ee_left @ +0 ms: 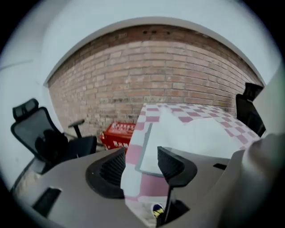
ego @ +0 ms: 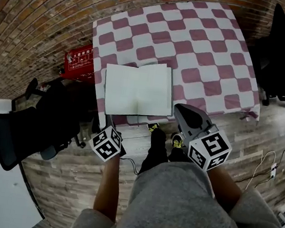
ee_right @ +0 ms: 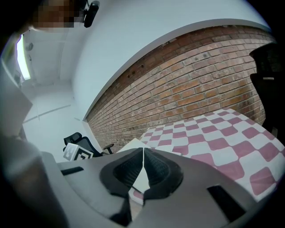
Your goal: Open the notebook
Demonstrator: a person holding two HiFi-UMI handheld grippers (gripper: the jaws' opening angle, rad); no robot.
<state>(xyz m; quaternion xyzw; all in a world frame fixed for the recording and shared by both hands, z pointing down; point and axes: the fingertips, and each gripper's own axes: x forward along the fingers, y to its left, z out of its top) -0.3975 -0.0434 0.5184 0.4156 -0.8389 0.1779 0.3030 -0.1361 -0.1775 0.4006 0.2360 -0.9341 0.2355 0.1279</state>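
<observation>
Left tongs point(ee_left: 141, 155) gape empty, right tongs point(ee_right: 143, 151) closed, both tilted toward the notebook point(ego: 138, 88).

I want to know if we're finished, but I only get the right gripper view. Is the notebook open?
Observer: Yes, the notebook lies open flat on the table, both pages blank.
Operator: What's the left gripper doing?
Observer: The left gripper has its jaws apart, with nothing pinched.
Operator: Anything on the floor?
Observer: A red box beside the table, by the brick wall.
</observation>
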